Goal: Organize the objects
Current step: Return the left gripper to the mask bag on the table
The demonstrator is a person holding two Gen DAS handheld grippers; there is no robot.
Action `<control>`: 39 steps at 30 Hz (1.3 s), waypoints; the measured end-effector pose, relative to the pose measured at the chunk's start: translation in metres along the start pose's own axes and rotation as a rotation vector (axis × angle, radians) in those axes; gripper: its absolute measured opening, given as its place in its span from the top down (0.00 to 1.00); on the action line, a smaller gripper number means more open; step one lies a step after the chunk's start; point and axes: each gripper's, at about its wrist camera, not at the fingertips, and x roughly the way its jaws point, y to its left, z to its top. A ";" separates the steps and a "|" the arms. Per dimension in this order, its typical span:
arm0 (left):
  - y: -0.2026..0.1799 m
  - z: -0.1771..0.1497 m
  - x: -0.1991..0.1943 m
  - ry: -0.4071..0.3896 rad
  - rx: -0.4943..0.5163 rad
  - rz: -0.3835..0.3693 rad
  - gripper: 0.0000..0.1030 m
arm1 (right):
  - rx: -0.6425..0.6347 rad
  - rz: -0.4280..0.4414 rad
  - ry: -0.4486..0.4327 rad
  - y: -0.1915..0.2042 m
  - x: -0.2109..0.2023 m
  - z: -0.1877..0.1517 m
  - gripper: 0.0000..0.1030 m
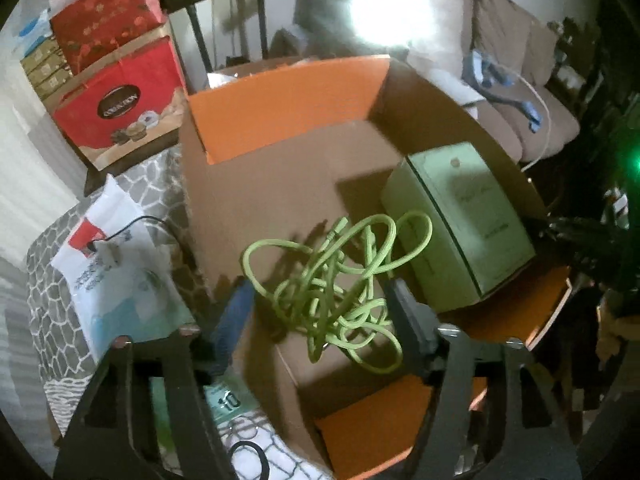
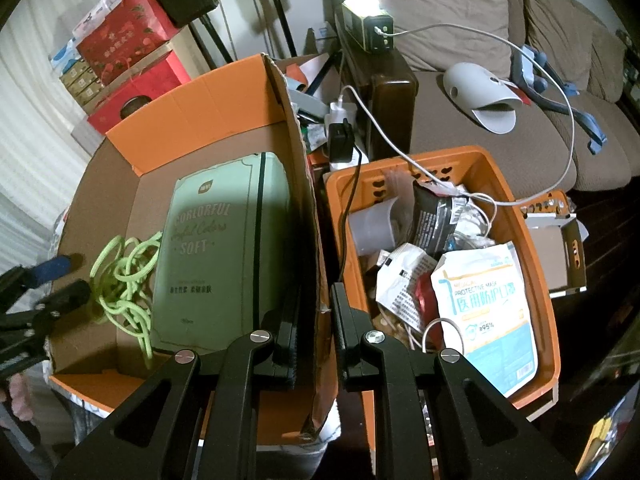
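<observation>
Cardboard box (image 2: 224, 120): stands open on the patterned worktop (image 1: 60, 320), its orange-lined flaps folded out; it looks to be the collecting place for this tidying job.
Green cable (image 1: 332, 276): lies as a loose tangle on the box floor, just beside the tissue pack and touching its near edge. Judging by how it sprawls, it was dropped in rather than coiled.
Pale green tissue pack (image 2: 224, 248): lies flat inside the box along the right wall, label up, so the floor to its left stays free for more things.
Right wall of the box (image 2: 308, 208): stands upright between box and orange basket (image 2: 540, 280); held steady, it would keep the box from sliding or folding while things go in.
Left tongs (image 1: 320, 308): spread wide over the cable, one finger on each side; the pads press on nothing and the cable rests on the box floor.
Right tongs (image 2: 314, 340): pressed nearly together, pinching the top edge of that cardboard wall.
Basket: beside the box, crowded with a mask packet (image 2: 484, 312), wrappers and white cords, probably still to be sorted.
</observation>
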 end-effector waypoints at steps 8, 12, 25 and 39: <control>0.026 -0.002 -0.043 -0.113 -0.017 0.061 0.08 | 0.001 0.002 0.000 -0.001 0.000 0.000 0.86; 0.044 -0.008 -0.055 -0.127 -0.029 0.075 0.01 | 0.001 0.002 0.000 -0.001 0.000 -0.001 0.86; 0.118 -0.038 -0.076 -0.152 -0.150 0.073 0.00 | 0.000 0.000 0.000 -0.001 0.001 -0.002 0.86; 0.175 -0.089 -0.070 -0.077 -0.325 0.084 0.00 | 0.000 0.000 0.001 -0.001 0.001 -0.004 0.86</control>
